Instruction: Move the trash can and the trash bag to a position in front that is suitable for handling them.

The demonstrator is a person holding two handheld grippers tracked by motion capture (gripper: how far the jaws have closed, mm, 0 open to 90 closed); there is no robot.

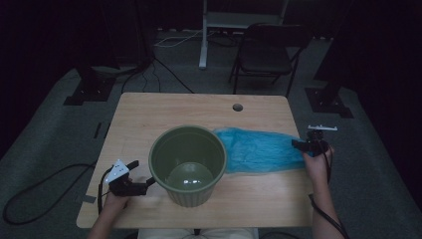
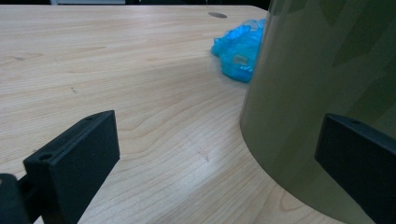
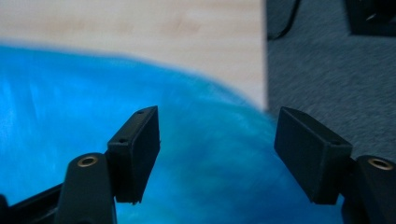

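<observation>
My left hand-held gripper [image 1: 142, 175] gaped beside the green bucket [image 1: 188, 164] at the surface's [image 1: 149, 114] centre; my right hand-held gripper [image 1: 304, 144] hung released over the blue plastic bag's [image 1: 259, 149] right end.

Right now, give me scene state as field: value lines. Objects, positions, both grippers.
surface: wooden table, round hole near the far edge
pot: green ribbed pot, upright, empty, near the front centre
bag: blue plastic bag, lying flat to the pot's right, reaching the table's right edge
left gripper: jaws open, beside the pot's left wall, one jaw close to it; contact cannot be told
right gripper: jaws open over the bag's right end, holding nothing
floor: grey carpet, folding chair beyond the table
</observation>
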